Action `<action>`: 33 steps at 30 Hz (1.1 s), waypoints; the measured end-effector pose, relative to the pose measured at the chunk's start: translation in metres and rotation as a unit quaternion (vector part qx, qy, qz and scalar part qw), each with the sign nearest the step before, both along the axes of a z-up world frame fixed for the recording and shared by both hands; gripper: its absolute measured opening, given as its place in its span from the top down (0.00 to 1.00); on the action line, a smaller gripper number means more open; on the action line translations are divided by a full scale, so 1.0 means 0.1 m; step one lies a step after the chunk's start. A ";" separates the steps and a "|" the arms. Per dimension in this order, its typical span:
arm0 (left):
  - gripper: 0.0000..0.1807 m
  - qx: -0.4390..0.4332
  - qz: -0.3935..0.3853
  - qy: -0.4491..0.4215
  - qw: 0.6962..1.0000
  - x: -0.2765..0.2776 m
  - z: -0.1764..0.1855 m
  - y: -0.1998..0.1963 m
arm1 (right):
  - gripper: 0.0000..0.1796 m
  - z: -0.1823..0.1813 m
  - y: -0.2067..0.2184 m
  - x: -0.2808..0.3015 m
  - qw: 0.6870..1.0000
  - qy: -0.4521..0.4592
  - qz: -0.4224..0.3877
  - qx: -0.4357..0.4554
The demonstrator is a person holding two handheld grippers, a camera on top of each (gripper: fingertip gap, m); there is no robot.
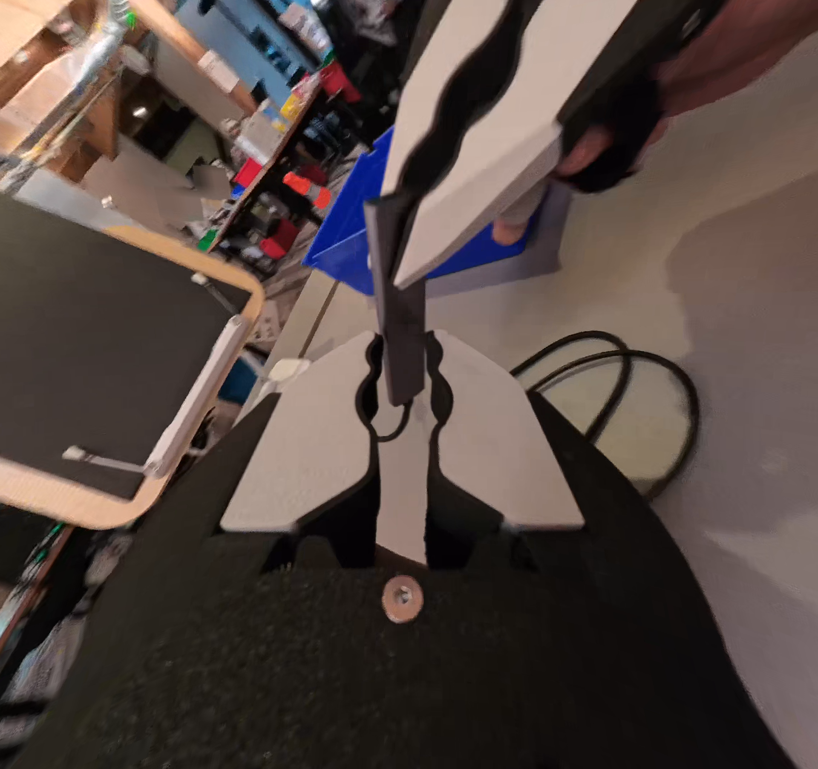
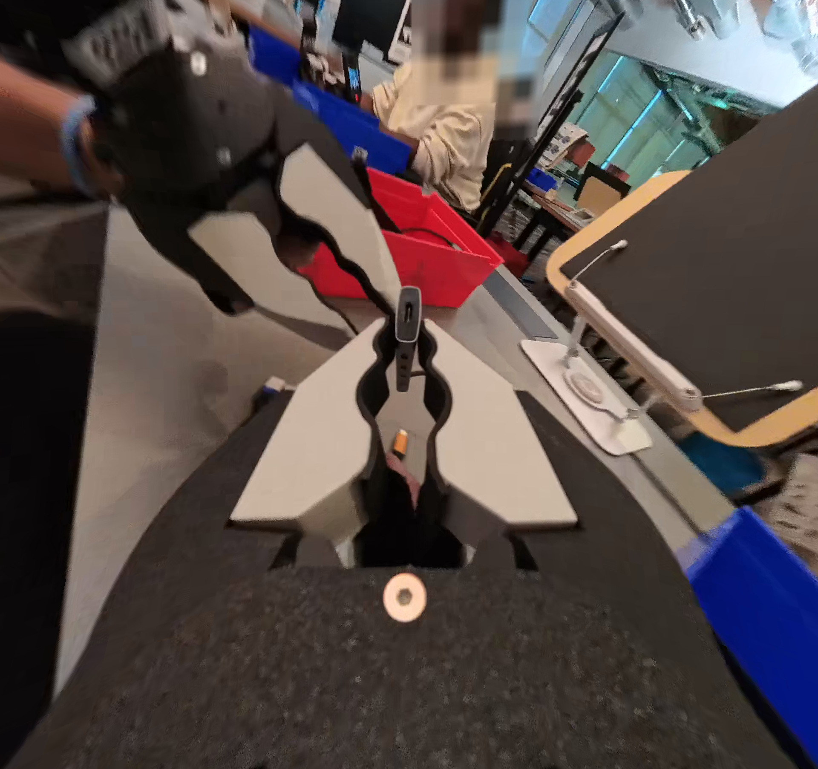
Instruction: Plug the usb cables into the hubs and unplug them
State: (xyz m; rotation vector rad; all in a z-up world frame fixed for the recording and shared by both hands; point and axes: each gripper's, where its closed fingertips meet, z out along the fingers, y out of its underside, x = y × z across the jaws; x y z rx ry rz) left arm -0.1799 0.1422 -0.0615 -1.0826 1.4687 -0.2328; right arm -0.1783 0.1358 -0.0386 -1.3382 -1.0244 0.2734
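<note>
A dark grey slab-shaped USB hub [image 1: 400, 318] is held in the air over the pale table [image 1: 619, 261] by both grippers, one at each end. My left gripper [image 1: 403, 347] is shut on its near end, where a thin black lead [image 1: 391, 433] curls off. The right gripper [image 1: 391, 238] comes in from the upper right and clamps the far end. In the right wrist view the hub [image 2: 408, 311] stands edge-on with an end port showing. My right gripper [image 2: 405, 336] is shut on it, and the left gripper [image 2: 376, 305] meets it from the upper left. A black cable [image 1: 655, 393] lies looped on the table.
A red bin [image 2: 425, 269] with a cable in it and blue bins [image 2: 354, 123] stand behind the hub. Another blue bin [image 1: 349, 238] shows in the left wrist view. A black wood-edged panel [image 2: 708, 261] on a white stand [image 2: 584, 398] is at the right. A person in a cream top [image 2: 442, 141] sits behind. A small orange plug [image 2: 400, 440] lies on the table. Less than 4 cm separates the two grippers' tips.
</note>
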 end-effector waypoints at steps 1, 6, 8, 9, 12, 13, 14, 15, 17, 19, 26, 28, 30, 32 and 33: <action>0.90 -0.007 -0.013 0.005 1.000 -0.02 0.01 -0.03 | 0.96 -0.04 0.00 0.00 1.000 -0.022 -0.004 0.011; 0.84 -0.016 -0.040 0.052 0.998 -0.09 -0.13 -0.05 | 0.96 -0.17 -0.16 -0.16 0.994 -0.094 0.035 0.047; 0.84 -0.007 -0.063 0.055 0.996 -0.07 -0.14 -0.15 | 0.95 -0.26 -0.18 -0.22 0.988 -0.133 0.034 0.064; 0.85 0.006 -0.068 0.064 0.996 -0.07 -0.16 -0.18 | 0.96 -0.29 -0.17 -0.24 0.987 -0.143 0.032 0.068; 0.86 0.052 -0.066 0.089 0.993 -0.08 -0.24 -0.19 | 0.96 -0.39 -0.12 -0.22 0.981 -0.182 0.013 0.067; 0.87 0.059 -0.067 0.092 0.992 -0.07 -0.25 -0.20 | 0.96 -0.44 -0.08 -0.20 0.977 -0.204 0.000 0.069; 0.87 0.066 -0.065 0.096 0.991 -0.08 -0.26 -0.20 | 0.95 -0.48 -0.03 -0.16 0.971 -0.229 -0.016 0.072; 0.87 0.075 -0.062 0.102 0.990 -0.08 -0.27 -0.19 | 0.95 -0.53 0.01 -0.13 0.963 -0.257 -0.032 0.077; 0.89 0.093 -0.058 0.107 0.988 -0.08 -0.26 -0.20 | 0.96 -0.63 0.07 -0.08 0.947 -0.305 -0.054 0.085; 0.89 0.099 -0.052 0.113 0.987 -0.07 -0.27 -0.20 | 0.96 -0.68 0.07 -0.10 0.939 -0.326 -0.062 0.089; 0.95 0.168 -0.031 0.149 0.974 -0.02 -0.42 -0.16 | 0.96 -0.78 0.11 -0.04 0.933 -0.346 -0.065 0.077; 0.95 0.170 -0.027 0.162 0.972 -0.02 -0.46 -0.15 | 0.96 -0.81 0.11 -0.04 0.930 -0.354 -0.061 0.081; 0.95 0.150 -0.034 0.171 0.973 -0.04 -0.48 -0.16 | 0.96 -0.82 0.09 -0.06 0.933 -0.347 -0.054 0.083; 0.95 0.122 -0.041 0.166 0.978 -0.07 -0.46 -0.17 | 0.95 -0.80 0.08 -0.08 0.940 -0.326 -0.049 0.084; 0.95 0.112 -0.042 0.160 0.980 -0.08 -0.44 -0.16 | 0.95 -0.78 0.09 -0.07 0.945 -0.311 -0.050 0.084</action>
